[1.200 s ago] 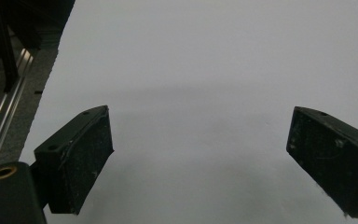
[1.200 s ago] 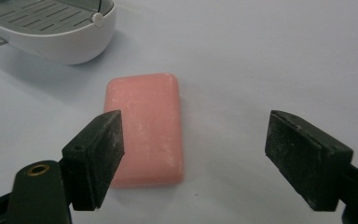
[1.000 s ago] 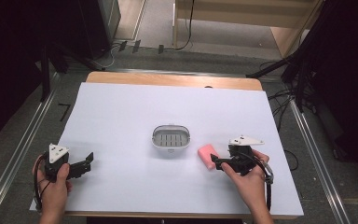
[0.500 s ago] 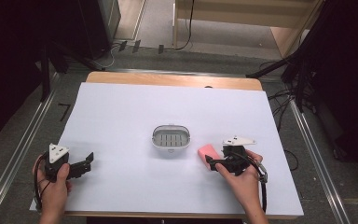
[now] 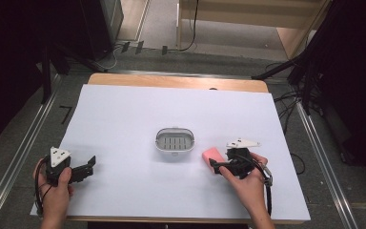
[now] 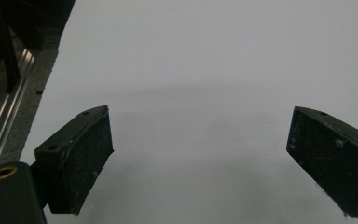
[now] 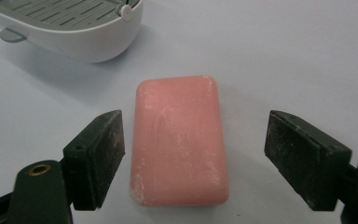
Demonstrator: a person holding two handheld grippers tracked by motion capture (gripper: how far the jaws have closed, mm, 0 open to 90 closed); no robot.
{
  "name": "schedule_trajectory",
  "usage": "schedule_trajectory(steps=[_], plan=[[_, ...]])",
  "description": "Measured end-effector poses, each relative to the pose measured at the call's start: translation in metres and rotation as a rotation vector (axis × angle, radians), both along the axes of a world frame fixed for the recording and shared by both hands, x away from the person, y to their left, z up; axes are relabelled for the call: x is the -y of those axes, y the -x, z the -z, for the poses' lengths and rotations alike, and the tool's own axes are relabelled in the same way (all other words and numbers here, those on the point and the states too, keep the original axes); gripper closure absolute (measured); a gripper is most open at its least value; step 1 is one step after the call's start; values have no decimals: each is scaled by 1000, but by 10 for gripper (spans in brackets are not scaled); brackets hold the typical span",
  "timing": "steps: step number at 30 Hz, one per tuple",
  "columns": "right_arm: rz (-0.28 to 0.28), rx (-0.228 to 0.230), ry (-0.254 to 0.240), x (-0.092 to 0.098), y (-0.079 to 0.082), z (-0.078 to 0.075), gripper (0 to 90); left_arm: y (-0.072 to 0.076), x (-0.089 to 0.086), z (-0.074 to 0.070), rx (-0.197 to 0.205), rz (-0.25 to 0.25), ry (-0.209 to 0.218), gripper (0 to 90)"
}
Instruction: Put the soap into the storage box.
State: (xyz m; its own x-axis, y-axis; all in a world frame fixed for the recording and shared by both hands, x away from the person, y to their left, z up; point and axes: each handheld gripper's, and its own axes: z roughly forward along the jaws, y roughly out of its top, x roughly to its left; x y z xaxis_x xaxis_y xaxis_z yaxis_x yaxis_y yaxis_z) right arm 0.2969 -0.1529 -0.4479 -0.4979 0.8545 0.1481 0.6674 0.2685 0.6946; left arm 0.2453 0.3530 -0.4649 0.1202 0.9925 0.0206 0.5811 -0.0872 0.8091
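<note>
Pink soap bar (image 7: 179, 140) beside soap dish (image 5: 174, 140), straddled untouched by gaping right tool (image 7: 193, 161), left tool (image 6: 200, 158) spread, unladen, well apart

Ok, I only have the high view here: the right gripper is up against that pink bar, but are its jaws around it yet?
Observer: In the right gripper view, the right gripper is open, one jaw on each side of the pink rectangular soap bar, with a gap on both sides.
Operator: Is the bar lying flat?
Observer: Yes, flat on the white table sheet, its long sides running along the jaws.
Operator: And the dish, anything in it?
Observer: The part of the white oval plastic soap dish I can see shows a bare grey slotted tray.
Operator: Left side?
Observer: The left gripper is open over bare sheet.
</note>
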Motion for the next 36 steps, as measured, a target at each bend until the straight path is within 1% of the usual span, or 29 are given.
schedule_trajectory(steps=[3,5,7,9,10,11,12,13,15,17,19,20,21,22,24,25,28,31,32,36], plan=[[-2,-1,-11,-2,1,0,210,-1,-1,0,-3,0,12,74],[-11,2,-1,-5,2,0,210,-2,0,0,-15,5,3,74],[-7,-8,1,-8,2,0,210,-3,2,1,-31,7,-14,74],[-10,-12,9,-10,2,-1,210,-3,2,1,-26,5,-21,74],[-10,-12,9,-10,2,-1,210,-2,2,1,-19,6,-19,74],[5,-31,17,-12,1,3,211,-2,1,0,-18,5,-10,74],[3,-33,26,-12,0,5,210,-2,0,0,-19,5,-2,74],[3,-37,25,-13,-1,7,211,-2,0,0,-19,3,7,74],[1,-40,26,-16,-2,9,228,-2,-1,1,-12,1,6,74],[-4,-49,38,-19,-1,12,234,-3,0,1,-28,7,-2,73],[-1,-49,52,-21,0,13,264,-4,1,1,-33,4,-4,74],[-1,-49,52,-21,0,13,264,-4,1,1,-33,4,-4,74],[8,-49,65,-20,0,14,295,-2,0,0,-22,3,-3,74],[16,-52,67,-20,0,15,311,-2,0,1,-20,5,2,74],[21,-60,61,-20,-1,18,320,-3,-1,1,-29,4,6,74],[15,-56,61,-21,0,18,329,-3,-1,0,-28,2,4,74],[17,-32,98,-23,0,20,366,-3,0,1,-29,6,0,74],[20,-34,92,-23,1,21,374,-3,0,1,-26,6,2,74],[18,-22,95,-23,2,22,380,-3,0,1,-28,8,2,74],[-1,-26,86,-22,0,22,383,-3,-1,1,-32,8,8,74]])
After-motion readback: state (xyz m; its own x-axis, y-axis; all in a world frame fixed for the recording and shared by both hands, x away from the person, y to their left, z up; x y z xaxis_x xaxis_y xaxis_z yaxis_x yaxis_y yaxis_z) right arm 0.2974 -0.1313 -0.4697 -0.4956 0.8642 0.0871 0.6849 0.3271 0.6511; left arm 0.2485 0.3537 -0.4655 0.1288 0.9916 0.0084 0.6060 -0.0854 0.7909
